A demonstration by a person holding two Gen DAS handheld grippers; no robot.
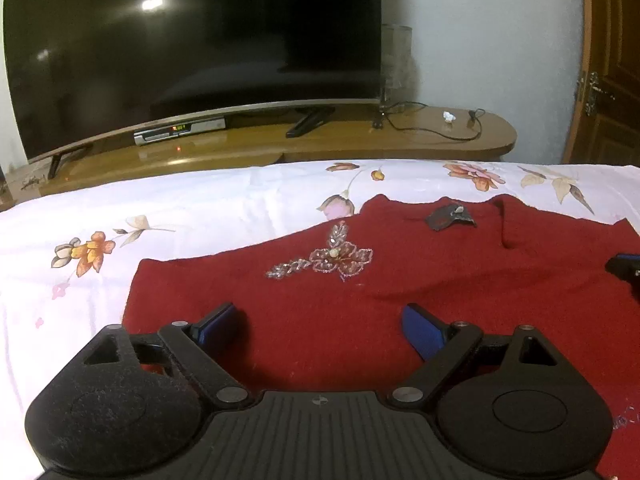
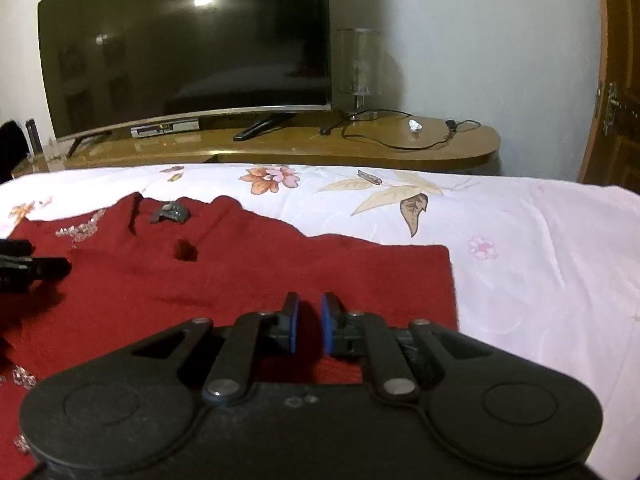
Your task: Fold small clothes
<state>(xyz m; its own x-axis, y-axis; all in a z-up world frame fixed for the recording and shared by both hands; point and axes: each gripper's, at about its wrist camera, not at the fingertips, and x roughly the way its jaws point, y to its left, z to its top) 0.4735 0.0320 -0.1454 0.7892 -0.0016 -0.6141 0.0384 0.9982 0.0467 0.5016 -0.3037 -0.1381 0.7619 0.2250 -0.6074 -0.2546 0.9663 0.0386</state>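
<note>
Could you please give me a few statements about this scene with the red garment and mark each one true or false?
1. The red knitted garment lies on a floral bedsheet. True.
2. The left gripper has its fingers closed tight. False: they stand wide apart over the garment.
3. The television is showing a programme. False: its screen is dark.
4. A beaded flower decoration sits on the garment. True.
5. The right gripper has its fingers nearly together. True.
</note>
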